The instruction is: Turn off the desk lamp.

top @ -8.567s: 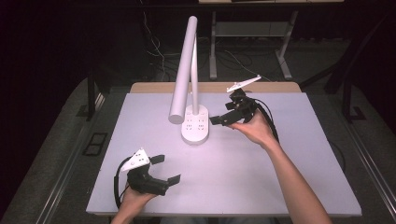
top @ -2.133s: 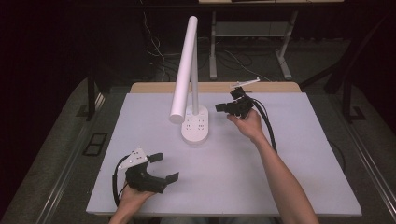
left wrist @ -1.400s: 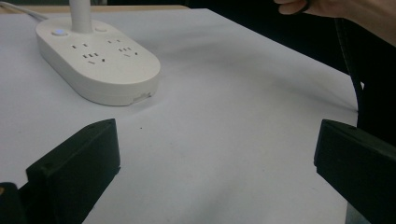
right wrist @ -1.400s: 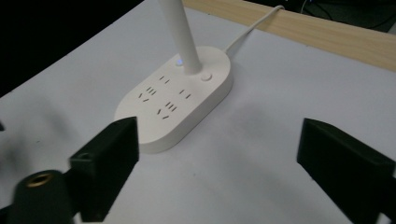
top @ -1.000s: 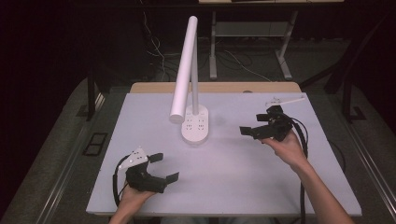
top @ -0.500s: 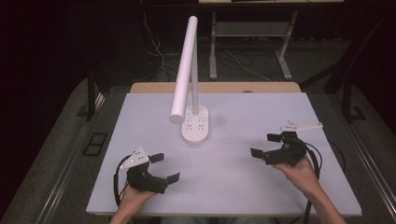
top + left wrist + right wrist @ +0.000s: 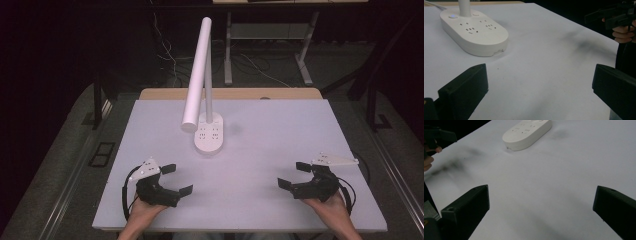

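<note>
Both claws wide, empty, low at near edge of white surface: left claw, right claw. Lamp base mid-surface, long axis running away from person, ahead of both; left claw looks nearer.

White desk lamp w/ socket base on white table, far-centre

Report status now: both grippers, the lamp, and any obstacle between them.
Left gripper open, empty. Right gripper open, empty. Desk lamp upright mid-table, untouched. Nothing between.
</note>
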